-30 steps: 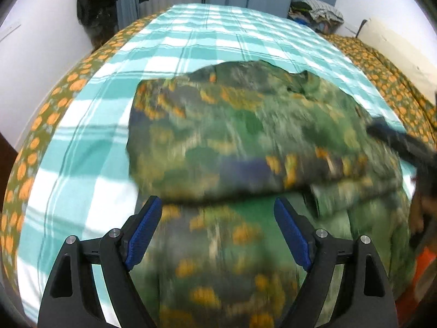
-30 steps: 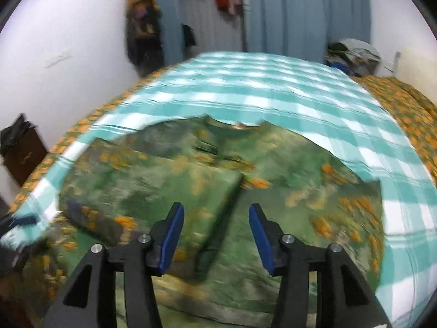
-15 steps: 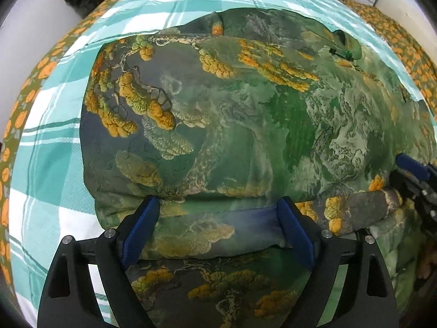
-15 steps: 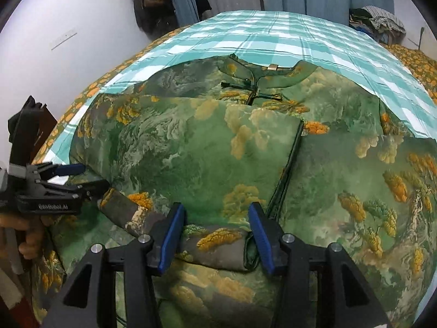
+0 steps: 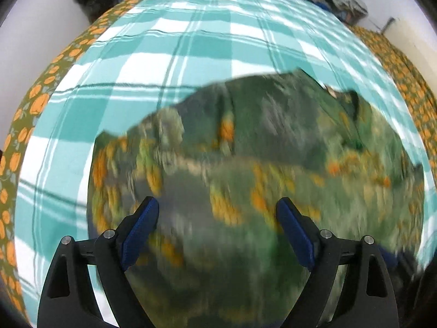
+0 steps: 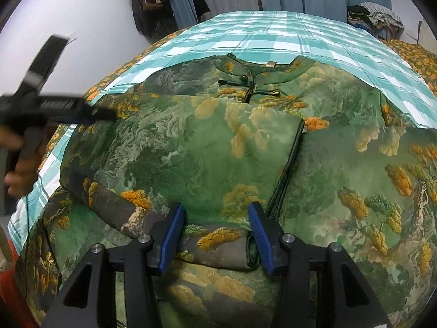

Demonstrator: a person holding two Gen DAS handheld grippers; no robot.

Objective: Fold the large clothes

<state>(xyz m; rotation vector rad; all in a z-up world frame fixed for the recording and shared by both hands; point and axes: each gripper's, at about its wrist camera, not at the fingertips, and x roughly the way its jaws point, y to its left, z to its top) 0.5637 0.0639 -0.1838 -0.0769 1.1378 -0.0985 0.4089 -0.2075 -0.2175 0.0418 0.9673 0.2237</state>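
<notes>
Garment [image 6: 207,147], green with orange print, lies partly folded on the checked bed [image 6: 273,32]. Right gripper [image 6: 217,232] fingers are spread, straddling the folded sleeve edge. Left gripper [image 5: 217,227] fingers are spread above the garment, holding nothing.

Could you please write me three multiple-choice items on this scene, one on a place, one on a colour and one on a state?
1. Where does the garment lie?
A. on the checked bedspread
B. on a chair
C. on the floor

2. What colour are the pads of the right hand-held gripper?
A. red
B. blue
C. white

3. How do the jaws of the left hand-held gripper stand?
A. shut on a sleeve
B. shut on nothing
C. open

Answers:
1 A, teal checks border the cloth.
2 B, both pads are blue.
3 C, a wide gap holds nothing.
</notes>
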